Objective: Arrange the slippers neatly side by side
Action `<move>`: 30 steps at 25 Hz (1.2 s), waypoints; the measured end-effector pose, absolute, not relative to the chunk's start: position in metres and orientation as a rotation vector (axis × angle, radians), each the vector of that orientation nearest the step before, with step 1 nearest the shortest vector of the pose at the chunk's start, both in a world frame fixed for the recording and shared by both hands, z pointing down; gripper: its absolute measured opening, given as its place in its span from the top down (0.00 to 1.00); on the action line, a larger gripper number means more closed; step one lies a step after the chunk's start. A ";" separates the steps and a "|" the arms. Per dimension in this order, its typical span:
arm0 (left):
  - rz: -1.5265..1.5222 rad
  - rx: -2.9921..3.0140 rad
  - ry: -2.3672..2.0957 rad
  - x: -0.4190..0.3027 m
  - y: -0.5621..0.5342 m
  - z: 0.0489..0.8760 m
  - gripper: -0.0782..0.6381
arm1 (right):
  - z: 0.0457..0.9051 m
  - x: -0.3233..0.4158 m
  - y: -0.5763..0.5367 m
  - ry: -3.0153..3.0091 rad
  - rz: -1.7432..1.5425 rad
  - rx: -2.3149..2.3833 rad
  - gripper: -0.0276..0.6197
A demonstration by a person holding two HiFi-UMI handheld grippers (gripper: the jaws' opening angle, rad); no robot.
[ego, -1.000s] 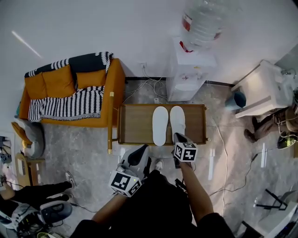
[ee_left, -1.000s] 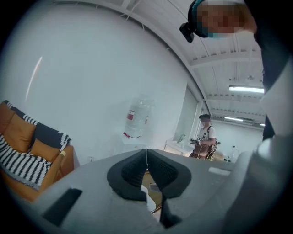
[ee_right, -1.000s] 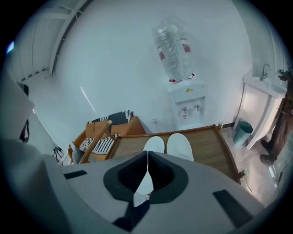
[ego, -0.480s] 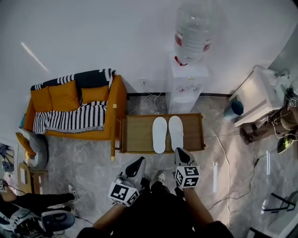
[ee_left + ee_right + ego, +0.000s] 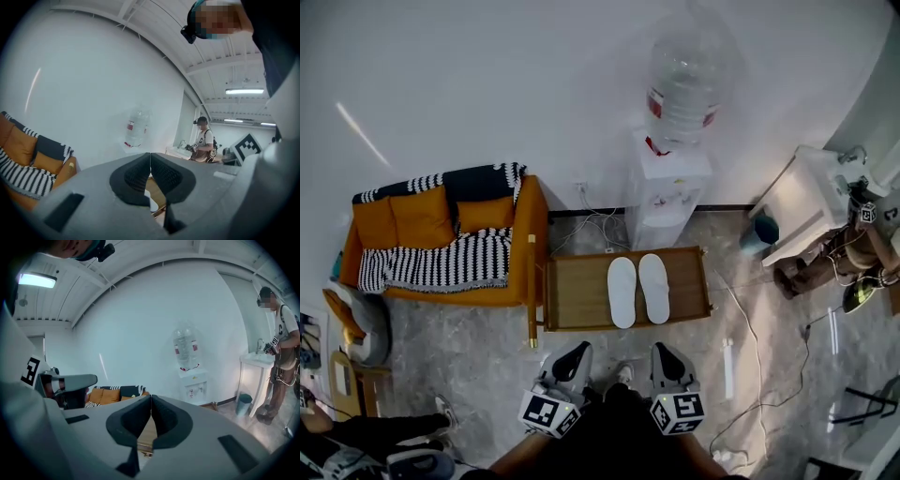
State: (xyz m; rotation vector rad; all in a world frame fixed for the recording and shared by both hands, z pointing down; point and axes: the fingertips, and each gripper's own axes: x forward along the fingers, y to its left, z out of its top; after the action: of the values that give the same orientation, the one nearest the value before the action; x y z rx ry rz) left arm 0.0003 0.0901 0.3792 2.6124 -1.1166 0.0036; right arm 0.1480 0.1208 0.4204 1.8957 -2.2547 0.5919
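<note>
Two white slippers lie side by side on the low wooden table [image 5: 572,291], the left slipper [image 5: 622,291] just beside the right slipper [image 5: 654,287], toes toward the wall. My left gripper [image 5: 577,352] and my right gripper [image 5: 663,352] hang close to my body, well short of the table and apart from the slippers. In each gripper view the jaws meet with nothing between them: left gripper [image 5: 150,159], right gripper [image 5: 151,401]. A sliver of white slipper [image 5: 153,204] shows under the left jaws.
An orange sofa [image 5: 441,239] with a striped blanket stands left of the table. A water dispenser [image 5: 670,183] stands behind it at the wall, with cables on the floor. A white counter [image 5: 806,202] and a person [image 5: 862,253] are at the right.
Both grippers have drawn back from the table toward my body; the right one has left the right slipper's heel. The view has pulled away, so the table looks smaller.
</note>
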 end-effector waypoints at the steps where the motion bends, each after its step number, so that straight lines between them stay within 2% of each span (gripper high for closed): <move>1: 0.001 2.613 -1.107 0.000 0.089 0.380 0.87 | 0.419 0.144 0.122 -2.256 0.589 1.899 0.94; 30: -0.016 2.646 -0.996 -0.012 0.091 0.384 0.87 | 0.417 0.112 0.123 -2.266 0.596 1.914 0.94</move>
State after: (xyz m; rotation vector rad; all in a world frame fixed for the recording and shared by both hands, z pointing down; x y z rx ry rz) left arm -0.0116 0.0912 0.3840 2.6460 -0.9956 -0.0165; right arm 0.1121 0.1227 0.4175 1.9145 -2.2660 0.5957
